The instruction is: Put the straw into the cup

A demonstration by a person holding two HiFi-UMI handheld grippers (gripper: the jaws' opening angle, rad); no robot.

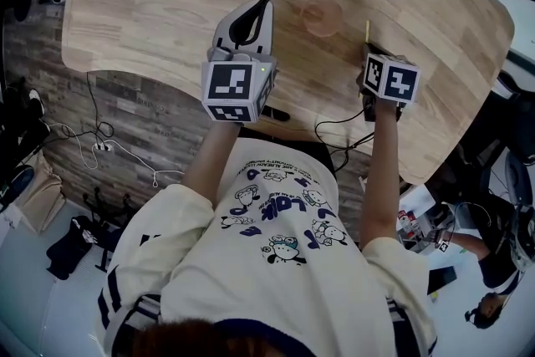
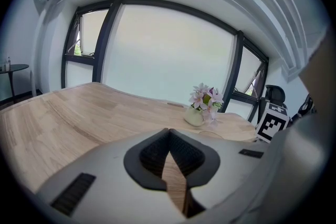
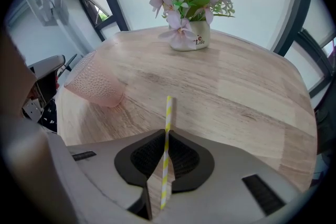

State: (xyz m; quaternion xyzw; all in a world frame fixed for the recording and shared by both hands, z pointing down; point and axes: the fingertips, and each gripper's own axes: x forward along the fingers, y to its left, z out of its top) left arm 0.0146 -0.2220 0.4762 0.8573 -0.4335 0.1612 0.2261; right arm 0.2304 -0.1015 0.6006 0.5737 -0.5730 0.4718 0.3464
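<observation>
A yellow-and-white striped straw [image 3: 168, 113] is clamped between the jaws of the right gripper [image 3: 166, 136], and its far end is seen sticking out past the jaw tips, above the wooden table [image 3: 252, 97]. The pink dimpled cup [image 3: 94, 81] is placed on the table to the left of the straw and a little farther off, well apart from it. The left gripper [image 2: 168, 132] is held over the near part of the table, left of the cup; its jaws are brought together at the tips, and only the table top is seen through the gap behind them. A white pot of pink flowers [image 3: 190, 36] is set toward the far right of the table.
</observation>
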